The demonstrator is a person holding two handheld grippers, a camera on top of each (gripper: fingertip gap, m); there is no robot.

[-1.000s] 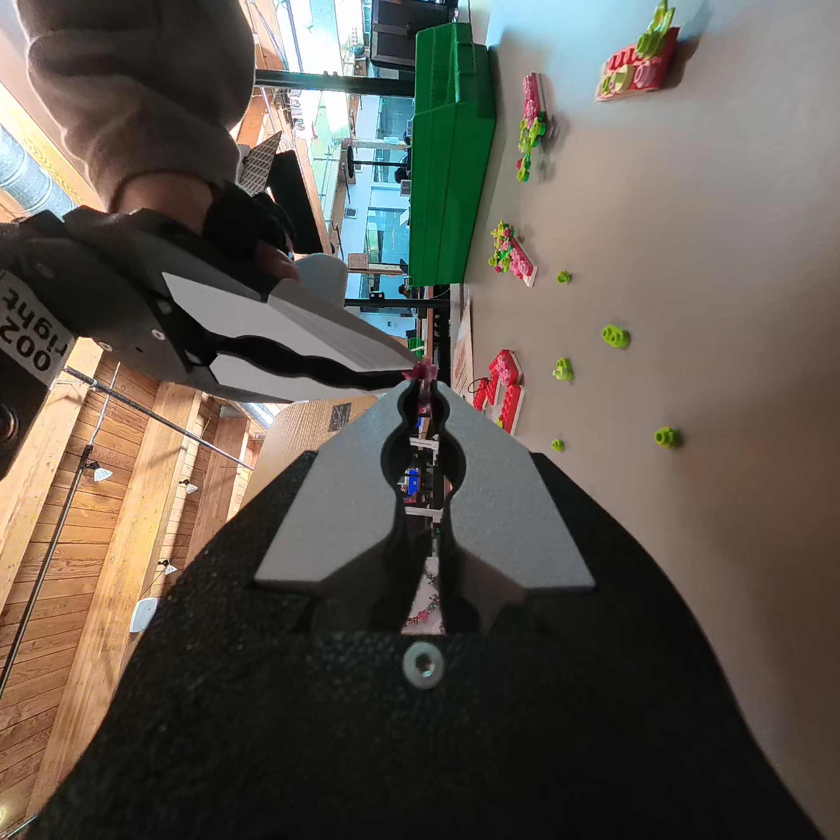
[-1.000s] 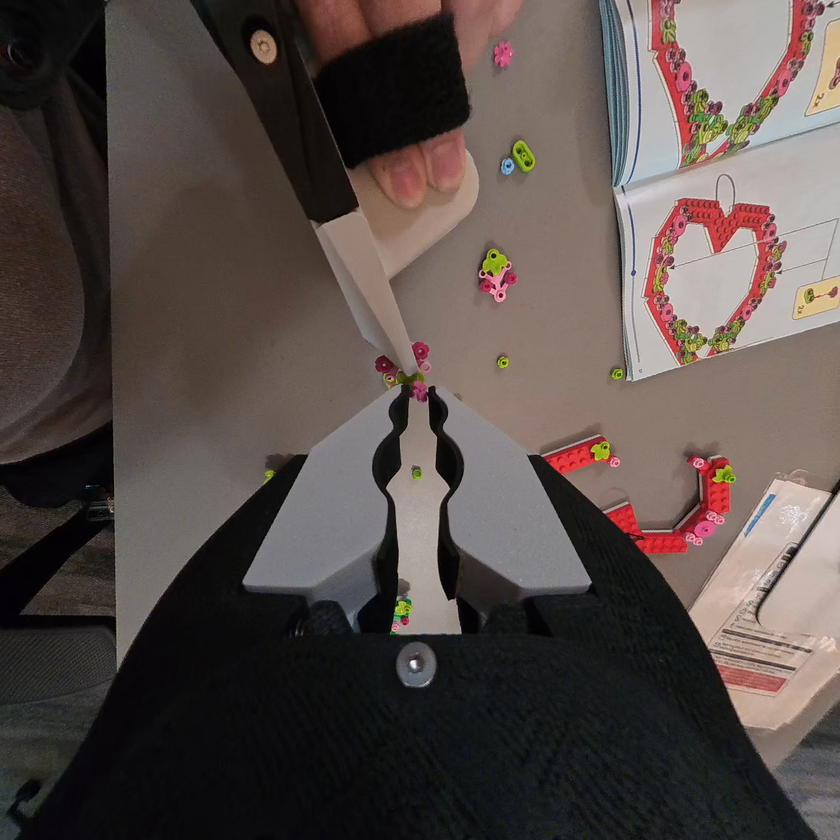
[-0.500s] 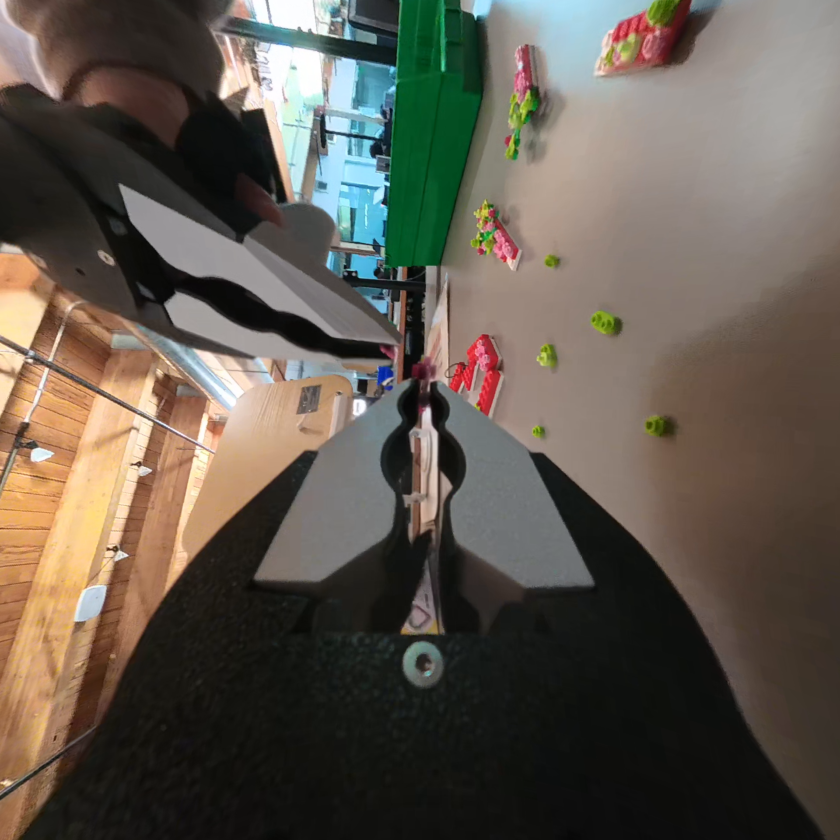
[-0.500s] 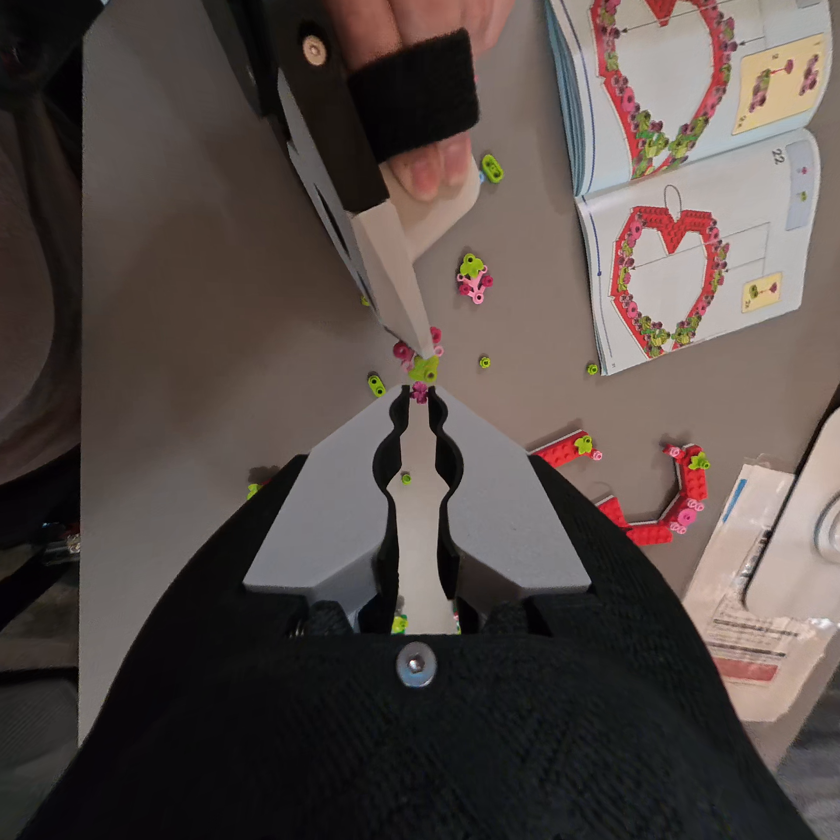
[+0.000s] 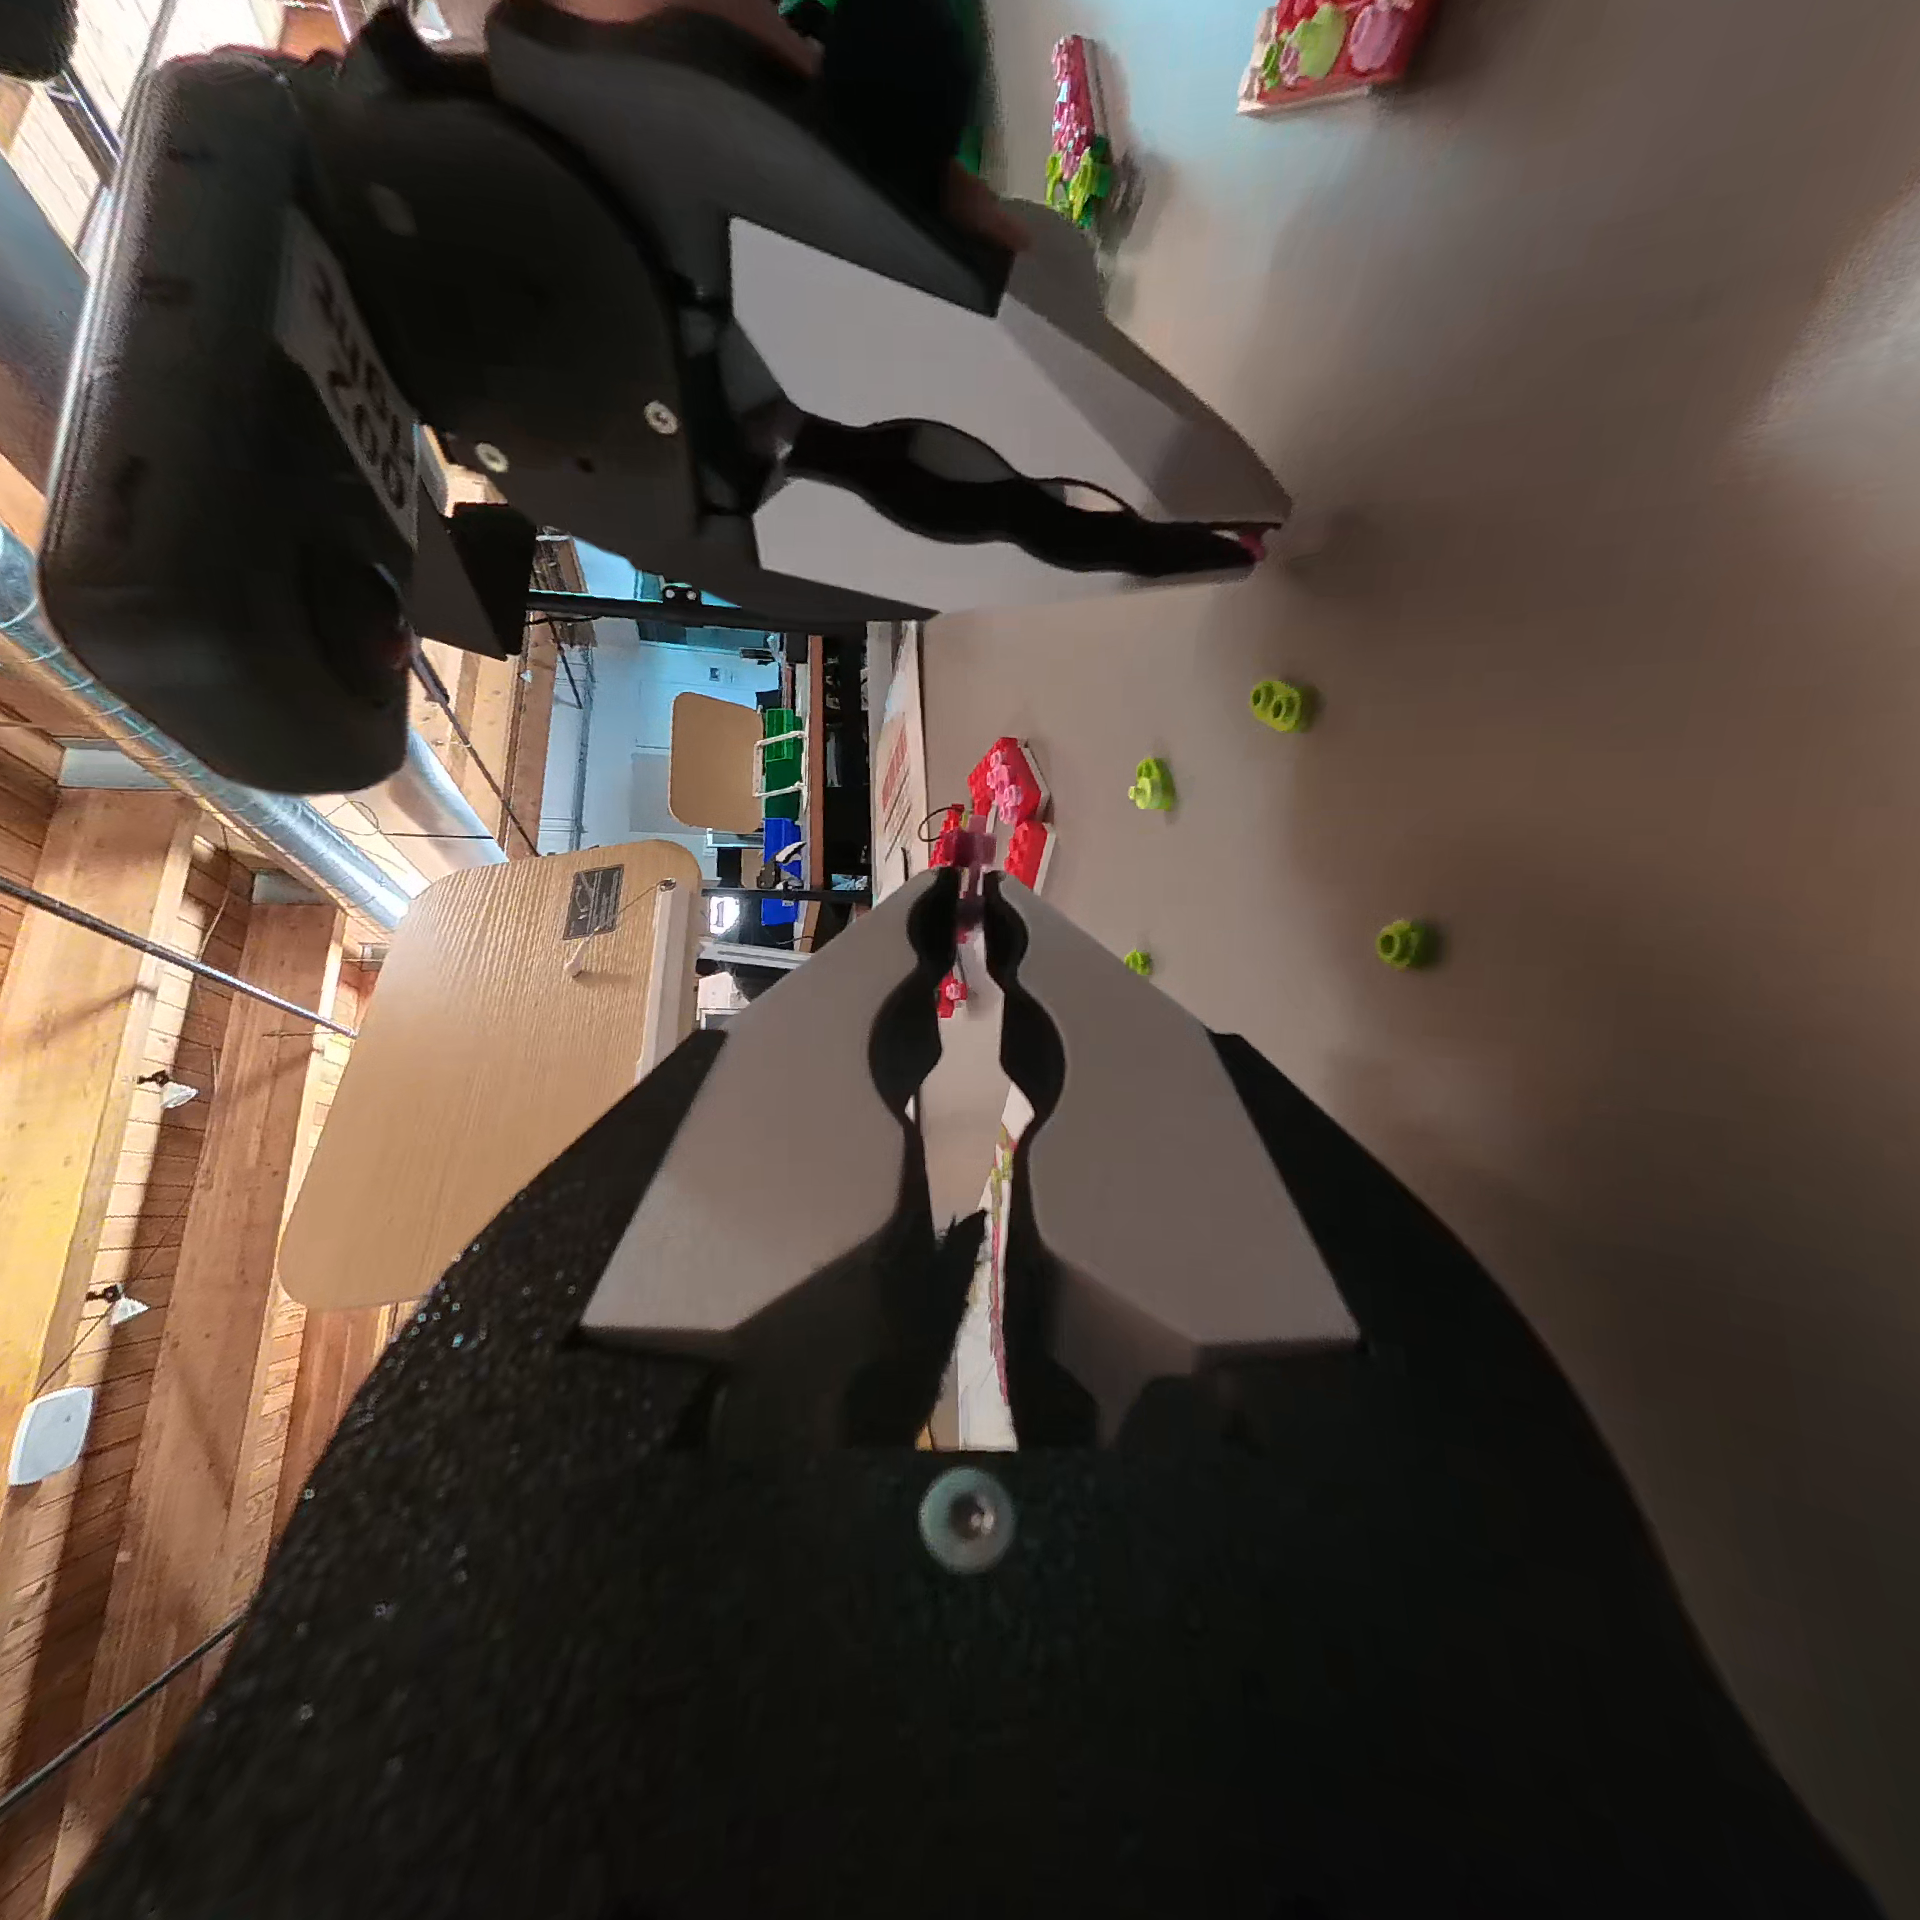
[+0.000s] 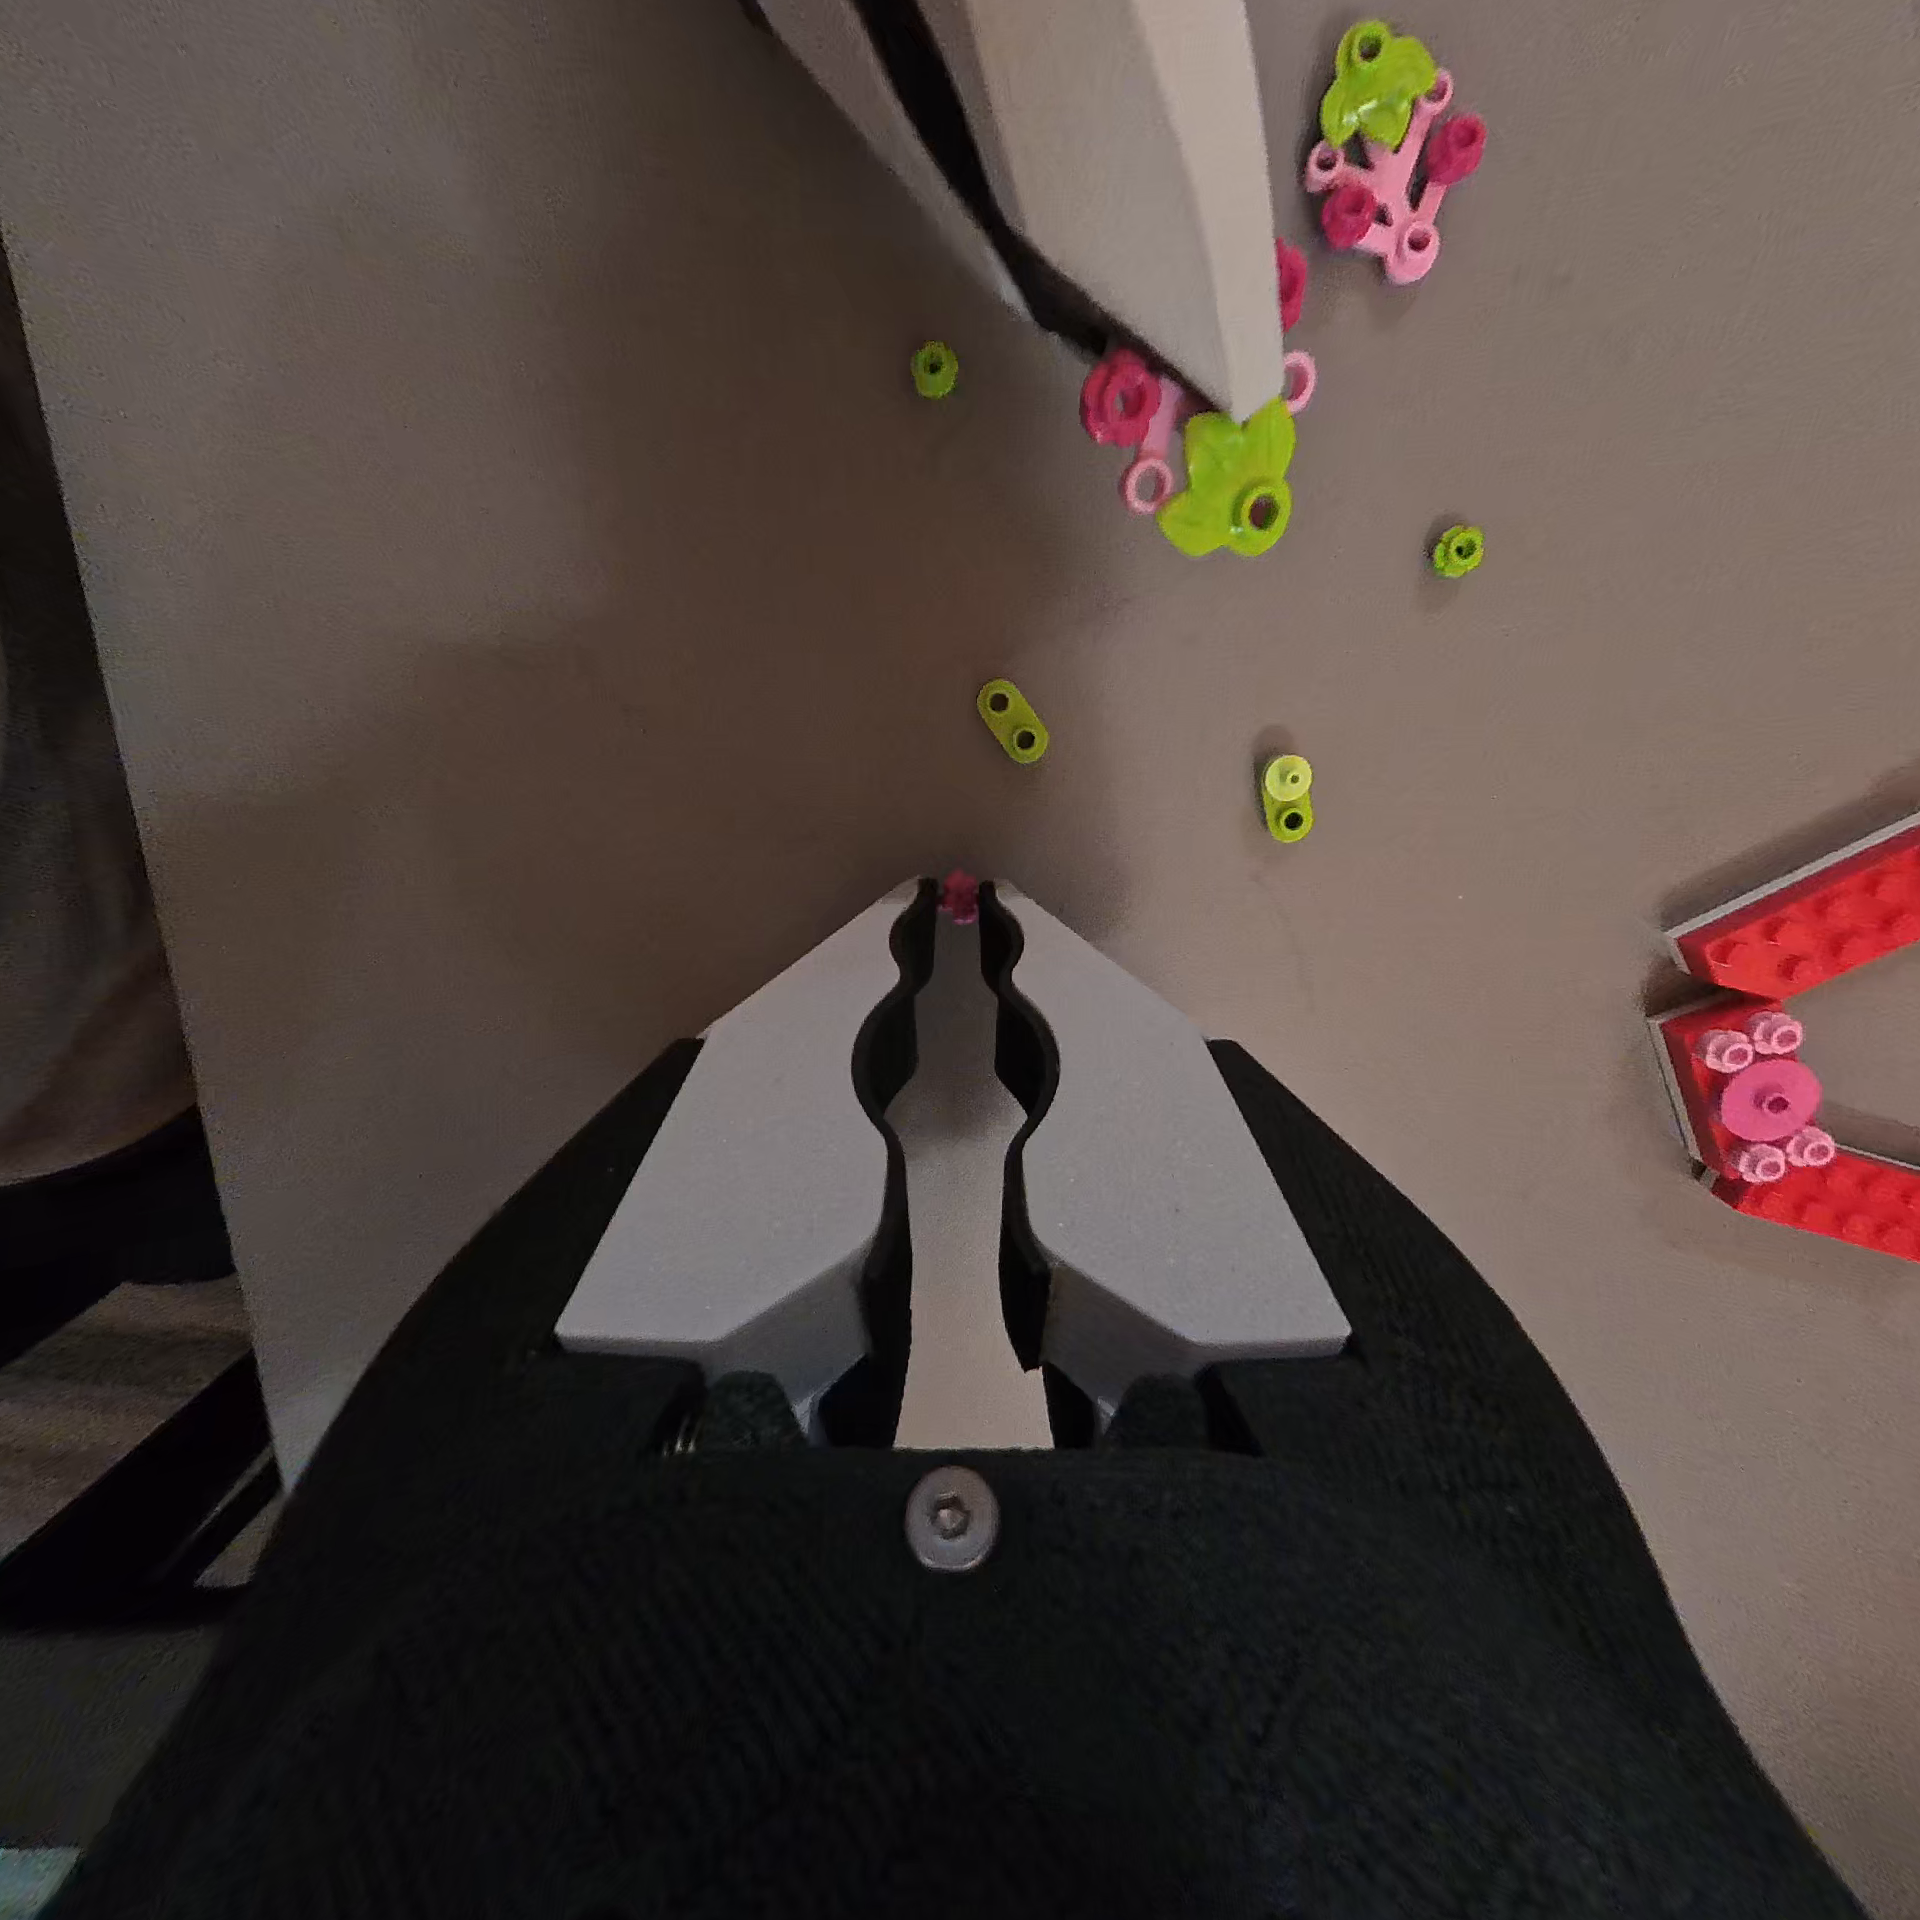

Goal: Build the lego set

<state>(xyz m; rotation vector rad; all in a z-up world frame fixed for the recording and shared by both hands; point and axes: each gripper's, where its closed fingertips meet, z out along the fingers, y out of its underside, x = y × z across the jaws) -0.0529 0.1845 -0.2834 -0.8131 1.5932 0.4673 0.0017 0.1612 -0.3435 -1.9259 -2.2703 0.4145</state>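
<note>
Item: magenta flower stud (image 6: 957, 898), tiny, light, rigid, slick; pinched at the right gripper (image 6: 956, 891) tips, low over the near table (image 6: 520, 520). Best held by its rim.

Left gripper (image 5: 964, 896): nearly closed on pink stem sprig (image 6: 1195, 436), far right.

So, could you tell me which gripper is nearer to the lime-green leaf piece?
Left. The left gripper has its tips right at the lime-green leaf piece, on its flower cluster. The right gripper is well short of it, pinching a small magenta flower.

Grey tongs (image 6: 958, 894); magenta flower stud (image 6: 958, 900); lime leaf (image 6: 1231, 478); red plates (image 6: 1808, 935); grey table (image 6: 520, 520).
</note>
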